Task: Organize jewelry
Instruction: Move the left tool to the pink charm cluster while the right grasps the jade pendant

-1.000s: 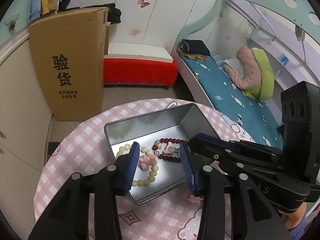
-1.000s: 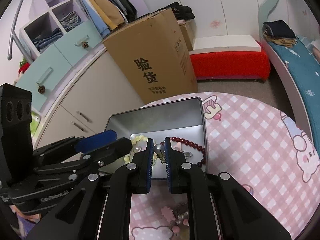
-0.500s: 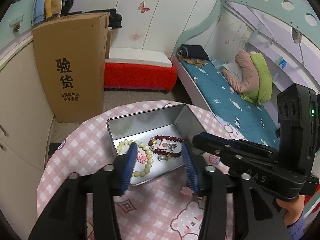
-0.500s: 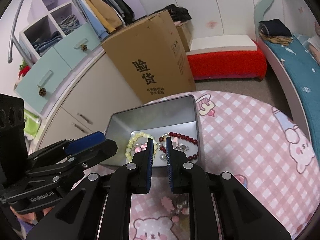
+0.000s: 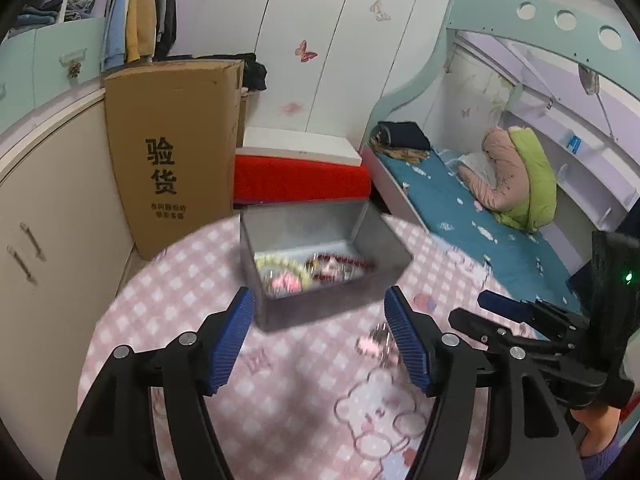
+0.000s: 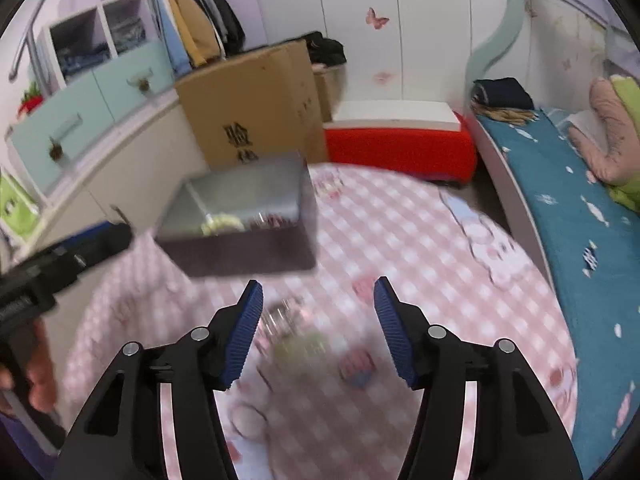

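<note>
I see both my grippers, left point(image 5: 318, 336) and right point(image 6: 318, 330), jaws just opened wide, holding nothing; tin point(image 5: 378, 256) at 12 o'clock.

A tall cardboard box point(image 5: 176, 152) stands at ten o'clock beyond the pink checked table point(image 5: 312, 392); a red bench point(image 5: 300, 178) at twelve, a teal bed point(image 5: 480, 216) at two.

Even, soft indoor light; no glare. Motion blur smears the checked worktop point(image 5: 168, 312) and metal tin point(image 6: 240, 216). Fisheye bends the dark-vignetted edges.
</note>
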A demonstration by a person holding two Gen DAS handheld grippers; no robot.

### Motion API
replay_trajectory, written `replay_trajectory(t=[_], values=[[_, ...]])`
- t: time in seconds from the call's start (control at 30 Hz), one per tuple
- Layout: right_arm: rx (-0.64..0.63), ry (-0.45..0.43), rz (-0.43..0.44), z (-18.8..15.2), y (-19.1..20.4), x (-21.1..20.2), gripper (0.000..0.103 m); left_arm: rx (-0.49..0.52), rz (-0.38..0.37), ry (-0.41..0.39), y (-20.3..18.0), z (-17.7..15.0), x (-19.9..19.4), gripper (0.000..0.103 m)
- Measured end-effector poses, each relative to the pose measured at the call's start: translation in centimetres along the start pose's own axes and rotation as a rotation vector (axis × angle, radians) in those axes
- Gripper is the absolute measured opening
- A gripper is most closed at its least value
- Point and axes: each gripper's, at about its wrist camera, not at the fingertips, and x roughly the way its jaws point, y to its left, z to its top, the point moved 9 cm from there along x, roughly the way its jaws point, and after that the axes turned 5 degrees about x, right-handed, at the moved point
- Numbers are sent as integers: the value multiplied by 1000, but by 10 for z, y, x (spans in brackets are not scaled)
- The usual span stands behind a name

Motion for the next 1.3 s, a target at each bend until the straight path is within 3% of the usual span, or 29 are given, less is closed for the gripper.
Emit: replay_trajectory(t=[0.13,0.43,0.53,0.63,1.03,1.3], values=[[-44,54,-14,-27,1,18,57,1,32,29,2,-23,1,65],[-99,63,-25,-34,12,44,61,-33,20,90,6,-52,12,65],[-110,58,-17,-29,12,47,61,-39,12,95,6,-53,14,65],[-118,51,-19,-26,6,47,44,-33,5,100,2,-53,17,65],[-45,44,-8,-29,-32,35,44,9,-42,158,-39,-59,56,65],[-8,42,32,-32,-37,31,44,48,-18,193,-58,-62,81,61]])
